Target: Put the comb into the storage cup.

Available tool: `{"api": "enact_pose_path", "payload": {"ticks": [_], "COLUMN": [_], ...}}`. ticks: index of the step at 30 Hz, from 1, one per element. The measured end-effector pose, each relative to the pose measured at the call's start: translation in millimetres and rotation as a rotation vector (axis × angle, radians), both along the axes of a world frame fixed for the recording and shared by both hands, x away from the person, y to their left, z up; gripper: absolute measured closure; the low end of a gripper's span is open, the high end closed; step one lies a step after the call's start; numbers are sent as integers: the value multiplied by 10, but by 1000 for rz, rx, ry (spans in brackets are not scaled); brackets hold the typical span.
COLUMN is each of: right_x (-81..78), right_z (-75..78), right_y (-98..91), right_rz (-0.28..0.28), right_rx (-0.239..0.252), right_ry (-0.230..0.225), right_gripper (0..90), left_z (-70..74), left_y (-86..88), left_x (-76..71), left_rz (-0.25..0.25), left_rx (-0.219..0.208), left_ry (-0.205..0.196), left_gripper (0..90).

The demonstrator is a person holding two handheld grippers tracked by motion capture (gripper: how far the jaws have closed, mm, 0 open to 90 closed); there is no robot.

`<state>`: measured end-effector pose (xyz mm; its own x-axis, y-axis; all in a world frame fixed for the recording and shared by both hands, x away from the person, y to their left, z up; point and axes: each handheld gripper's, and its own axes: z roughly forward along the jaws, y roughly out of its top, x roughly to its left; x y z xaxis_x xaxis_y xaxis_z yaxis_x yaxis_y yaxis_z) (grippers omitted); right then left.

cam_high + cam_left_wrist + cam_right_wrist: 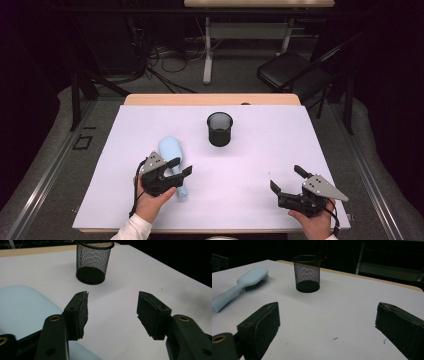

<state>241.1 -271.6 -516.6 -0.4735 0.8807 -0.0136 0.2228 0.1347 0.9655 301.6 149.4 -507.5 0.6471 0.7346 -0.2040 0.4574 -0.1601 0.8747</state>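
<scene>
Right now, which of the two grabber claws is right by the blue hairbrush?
The left gripper. Its open jaws sit over the light blue hairbrush's handle, while the right gripper waits open far across the white table, near nothing.

Pale blue hairbrush (172,159) is lying flat on the white table, lower left of center in the high view. Oval head points toward the top of the frame, handle toward the bottom. From the right gripper view the bristles face sideways-down.
</scene>
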Motion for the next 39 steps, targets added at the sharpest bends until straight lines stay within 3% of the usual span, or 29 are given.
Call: {"api": "enact_pose_path", "payload": {"ticks": [7, 13, 19, 28, 32, 39], "right_x": [8, 8, 14, 15, 18, 18], "right_z": [-8, -10, -12, -12, -14, -14], "right_y": [-1, -1, -8, -21, -23, -29], "right_rz": [1, 3, 2, 2, 2, 4], "right_rx": [-2, 0, 1, -4, -7, -6], "right_ry": [4, 7, 4, 8, 12, 14], "right_gripper": [57, 60, 63, 67, 69, 73], "left_z": [-81, -174, -277, -351, -375, -394], "left_y": [-51, -69, -148, -215, -228, -239], "left_x": [16, 28, 31, 35, 43, 51], "left_rz": [0, 1, -28, -47, -37, -39], "left_rx": [23, 58, 137, 211, 229, 259], "left_ry": [29, 65, 111, 158, 189, 210], "left_gripper": [482, 585, 676, 808, 833, 882]}}
